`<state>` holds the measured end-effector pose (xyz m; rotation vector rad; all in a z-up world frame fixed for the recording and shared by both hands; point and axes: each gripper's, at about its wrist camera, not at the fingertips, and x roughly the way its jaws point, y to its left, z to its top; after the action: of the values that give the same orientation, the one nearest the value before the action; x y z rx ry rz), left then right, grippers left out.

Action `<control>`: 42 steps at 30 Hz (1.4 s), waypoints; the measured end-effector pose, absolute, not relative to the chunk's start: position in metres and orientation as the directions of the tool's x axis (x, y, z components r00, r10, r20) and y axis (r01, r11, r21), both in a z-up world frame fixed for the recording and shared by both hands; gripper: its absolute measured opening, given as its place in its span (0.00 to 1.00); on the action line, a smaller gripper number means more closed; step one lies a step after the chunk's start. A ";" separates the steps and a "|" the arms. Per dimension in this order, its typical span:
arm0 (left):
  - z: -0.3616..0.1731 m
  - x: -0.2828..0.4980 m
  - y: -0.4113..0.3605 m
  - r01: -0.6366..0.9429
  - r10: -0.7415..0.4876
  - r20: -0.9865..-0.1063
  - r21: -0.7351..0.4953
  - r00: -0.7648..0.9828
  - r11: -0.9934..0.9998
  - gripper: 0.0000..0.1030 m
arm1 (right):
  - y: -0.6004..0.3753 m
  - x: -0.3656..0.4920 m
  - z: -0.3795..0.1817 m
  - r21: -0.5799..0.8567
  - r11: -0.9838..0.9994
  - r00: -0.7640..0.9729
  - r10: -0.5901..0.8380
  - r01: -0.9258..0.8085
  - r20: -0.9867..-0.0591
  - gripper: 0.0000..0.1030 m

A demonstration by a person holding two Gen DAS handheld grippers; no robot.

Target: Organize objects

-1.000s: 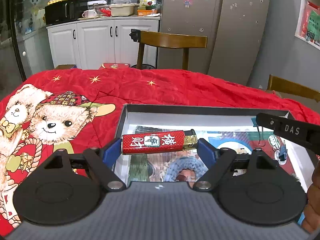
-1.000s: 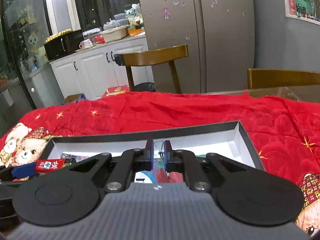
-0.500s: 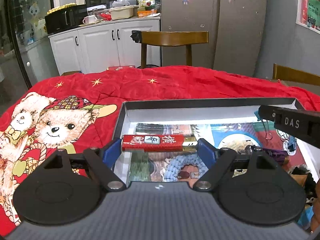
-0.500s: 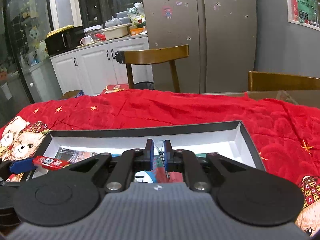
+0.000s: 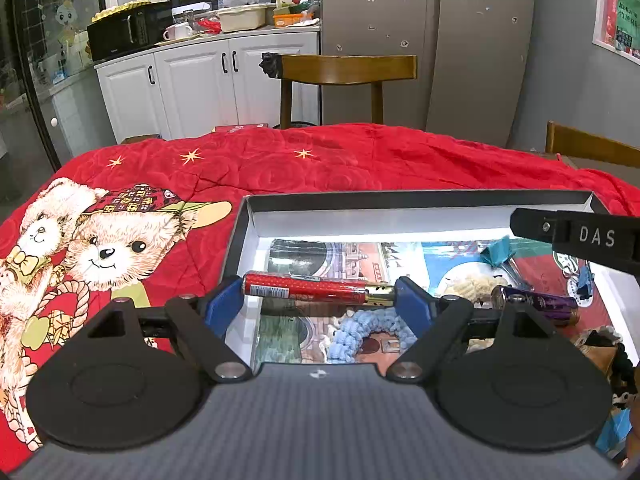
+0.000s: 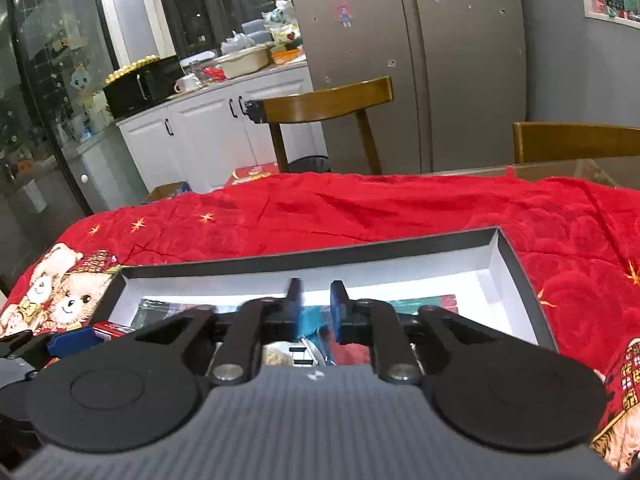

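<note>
My left gripper is shut on a red lighter, held end to end between its blue pads over the left part of the dark open box. My right gripper hangs over the box's middle with its jaws opening. A teal binder clip lies below the gap, and the pads are not pressing on it. In the left wrist view the right gripper's black finger reaches in from the right above the clip. The lighter shows at the far left of the right wrist view.
Inside the box lie a purple lighter, a blue knitted ring, a cream fuzzy piece and printed cards. The box sits on a red bear-print blanket. Wooden chairs stand beyond the table.
The right gripper's jaws have parted from shut, letting go of the teal clip. The red lighter has rolled in the left gripper's hold and shows its narrow side.
</note>
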<state>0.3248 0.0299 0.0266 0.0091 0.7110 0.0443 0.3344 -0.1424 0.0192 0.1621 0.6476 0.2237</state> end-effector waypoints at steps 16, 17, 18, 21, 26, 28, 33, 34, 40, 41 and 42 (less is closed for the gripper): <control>0.112 0.253 0.039 0.010 -0.033 -0.395 -0.061 0.918 0.998 0.83 | -0.163 0.246 0.123 0.178 0.943 0.900 0.323 -0.281 -0.292 0.96; 0.122 0.240 0.038 0.012 -0.035 -0.375 -0.065 0.926 0.998 0.83 | -0.165 0.231 0.133 0.160 0.943 0.903 0.326 -0.291 -0.279 1.00; 0.132 0.225 0.037 0.012 -0.033 -0.356 -0.062 0.934 0.998 0.83 | -0.167 0.216 0.143 0.138 0.946 0.909 0.322 -0.294 -0.266 1.00; 0.160 0.174 0.029 0.034 -0.051 -0.266 -0.068 0.963 0.997 0.84 | -0.174 0.165 0.171 0.051 0.960 0.936 0.280 -0.276 -0.213 1.00; 0.189 0.086 0.015 0.049 -0.055 -0.177 -0.034 0.983 0.998 0.87 | -0.187 0.088 0.196 0.006 0.957 0.945 0.289 -0.291 -0.151 1.00; 0.193 0.051 0.013 0.032 -0.037 -0.131 -0.040 0.991 0.999 0.91 | -0.193 0.065 0.198 0.031 0.953 0.943 0.302 -0.300 -0.144 1.00; 0.187 -0.021 0.004 0.025 -0.028 -0.069 -0.041 0.997 0.999 0.94 | -0.197 0.028 0.182 0.054 0.960 0.951 0.278 -0.273 -0.138 1.00; 0.184 -0.029 0.002 0.024 -0.026 -0.074 -0.029 0.997 0.999 0.94 | -0.197 0.022 0.177 0.057 0.960 0.950 0.278 -0.273 -0.139 1.00; 0.157 -0.060 -0.004 0.019 -0.021 -0.086 -0.016 0.996 1.000 0.94 | -0.201 0.008 0.144 0.139 0.954 0.948 0.283 -0.264 -0.142 1.00; 0.151 -0.059 -0.004 0.018 -0.020 -0.093 -0.013 0.995 1.000 0.94 | -0.199 0.011 0.139 0.139 0.954 0.946 0.286 -0.266 -0.151 1.00; 0.144 -0.057 -0.003 0.018 -0.020 -0.098 -0.019 0.995 1.000 0.94 | -0.198 0.012 0.133 0.139 0.955 0.946 0.283 -0.263 -0.155 1.00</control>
<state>-0.0566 -0.0030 0.1439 -0.0183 0.0981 -0.0192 0.0115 -0.1977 0.1332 0.1174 0.1747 0.2789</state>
